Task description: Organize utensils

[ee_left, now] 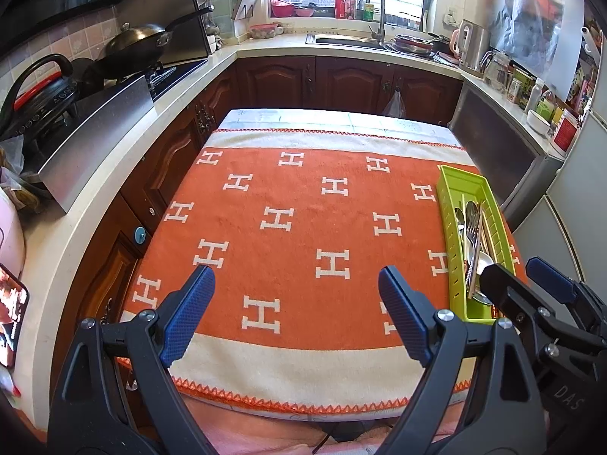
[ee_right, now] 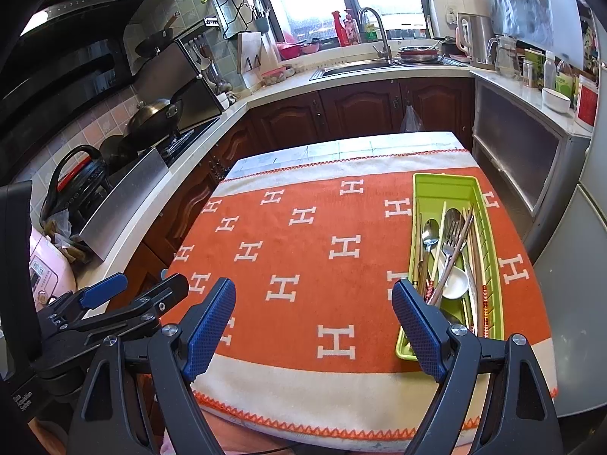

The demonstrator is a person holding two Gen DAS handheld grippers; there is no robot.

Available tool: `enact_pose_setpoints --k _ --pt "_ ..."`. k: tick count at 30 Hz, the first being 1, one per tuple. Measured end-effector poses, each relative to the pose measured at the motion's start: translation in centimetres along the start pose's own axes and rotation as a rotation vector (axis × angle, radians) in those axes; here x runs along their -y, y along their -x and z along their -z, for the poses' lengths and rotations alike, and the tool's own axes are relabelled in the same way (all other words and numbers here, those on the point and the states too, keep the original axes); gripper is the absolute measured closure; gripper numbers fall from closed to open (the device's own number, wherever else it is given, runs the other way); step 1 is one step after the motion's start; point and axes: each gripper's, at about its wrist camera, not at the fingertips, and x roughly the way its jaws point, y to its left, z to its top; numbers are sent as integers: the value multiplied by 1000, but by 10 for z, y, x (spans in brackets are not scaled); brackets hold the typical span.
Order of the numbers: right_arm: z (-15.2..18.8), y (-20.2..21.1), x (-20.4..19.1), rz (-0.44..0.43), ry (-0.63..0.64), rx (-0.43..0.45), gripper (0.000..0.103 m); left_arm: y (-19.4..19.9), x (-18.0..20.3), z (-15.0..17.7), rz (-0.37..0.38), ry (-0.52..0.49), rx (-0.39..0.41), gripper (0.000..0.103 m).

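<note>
- While both tools hang over the near edge of the table, the left gripper [ee_left: 294,276] stands with its blue-padded jaws spread wide and nothing between them.
- The right gripper [ee_right: 315,292] is likewise released, its jaws wide apart over bare cloth, grasping nothing.
- The task's things, a mixed lot of utensils, all lie inside the long lime-green plastic tray [ee_right: 489,235], which sits on the right side of the orange blanket patterned with white H letters [ee_right: 303,250] that covers the table.
- In the tray I can make out two steel spoons [ee_right: 430,233], a steel fork [ee_right: 449,242], a white ceramic soup spoon [ee_right: 455,282] and several wooden chopsticks with red-banded ends [ee_right: 461,250], heaped across one another rather than sorted.
- No utensil lies loose on the blanket in either view.
- Judging from this, either the gathering into the tray is done, or the sorting has not begun; the pictures do not settle which.
- If more is wanted, the next move falls naturally to the right gripper, whose right-hand finger already overlaps the tray's near end in its own view.
- It would call for dropping the jaws onto a single topmost piece, likely a chopstick, and closing narrowly.
- The crossed pieces may drag neighbours along, and thin steel handles could slip from the pads.
</note>
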Motion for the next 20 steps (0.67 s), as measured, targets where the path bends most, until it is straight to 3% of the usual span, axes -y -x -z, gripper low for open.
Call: enact_pose_setpoints --k 20 --pt "7 -9 -2 -1 -9 -22 17 -1 5 6 -1 -1 -9 16"
